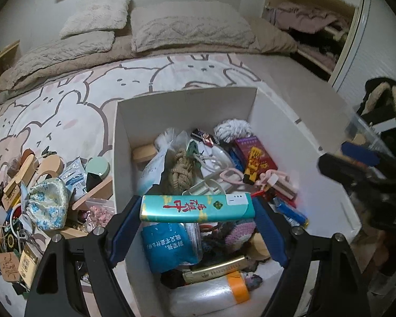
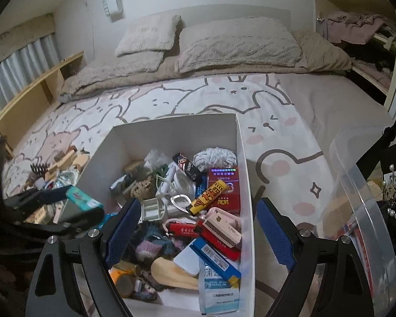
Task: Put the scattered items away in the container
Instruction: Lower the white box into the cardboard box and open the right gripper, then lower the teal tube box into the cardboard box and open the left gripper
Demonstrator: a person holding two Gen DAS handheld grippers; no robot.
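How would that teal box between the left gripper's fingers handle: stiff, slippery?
The teal box probably stays stiff: its edges look straight while clamped endwise by the left gripper. Its glossy wrap may be slippery. It seems light, being slim.

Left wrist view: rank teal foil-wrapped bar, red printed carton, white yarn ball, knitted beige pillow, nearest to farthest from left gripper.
1. Teal foil-wrapped bar: clamped between the left gripper pads.
2. Red printed carton: mid-box, right side.
3. White yarn ball: by the white box far wall.
4. Knitted beige pillow: head of the bed, beyond the box.
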